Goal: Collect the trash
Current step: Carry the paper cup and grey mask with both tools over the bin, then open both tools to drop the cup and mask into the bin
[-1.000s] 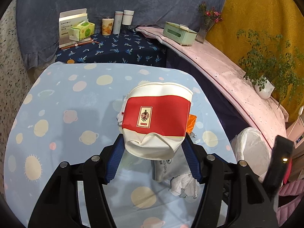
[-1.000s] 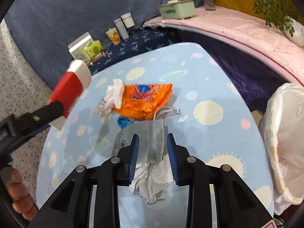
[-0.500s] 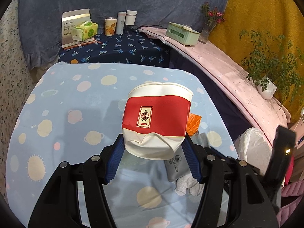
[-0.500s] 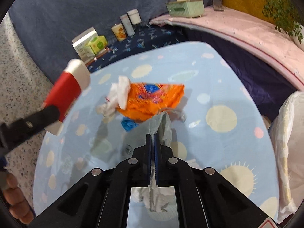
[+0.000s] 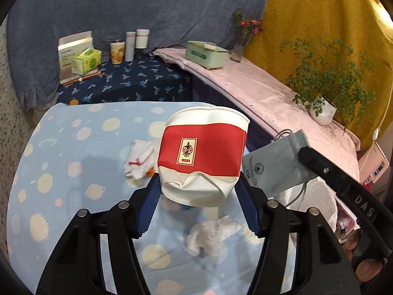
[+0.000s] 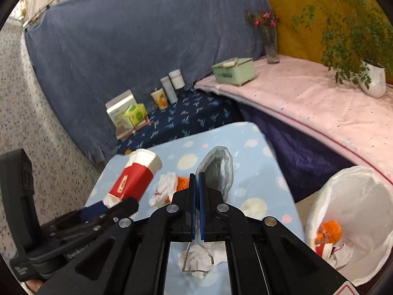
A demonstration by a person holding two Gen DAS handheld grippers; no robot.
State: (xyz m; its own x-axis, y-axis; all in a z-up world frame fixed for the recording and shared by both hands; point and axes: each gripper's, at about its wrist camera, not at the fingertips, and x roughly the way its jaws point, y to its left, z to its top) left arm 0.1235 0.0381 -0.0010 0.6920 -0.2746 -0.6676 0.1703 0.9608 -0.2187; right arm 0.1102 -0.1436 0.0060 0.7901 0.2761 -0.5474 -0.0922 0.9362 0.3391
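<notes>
A crumpled red-and-white paper cup [image 5: 202, 157] is pinched at its dented base between the blue pads of the left claw [image 5: 196, 204], its rim pointing away from the claw and raised above the table [image 5: 73, 147]. The right claw [image 6: 195, 196] is pressed together on a grey drawstring pouch [image 6: 217, 169], which sticks up beyond the fingertips while its cord dangles beneath them. Seen from the left wrist, the pouch [image 5: 277, 164] is held just right of the cup. Under the left claw, a crumpled white tissue [image 5: 213, 233] lies on the blue planet-print cloth; a second white wad [image 5: 140, 159] lies ahead and to the left of the cup, with something orange beside it that is mostly hidden, perhaps a wrapper. To the right of the right claw and lower down, a bin lined with a white bag [image 6: 356, 196] is seen, with orange and white scraps already inside.
</notes>
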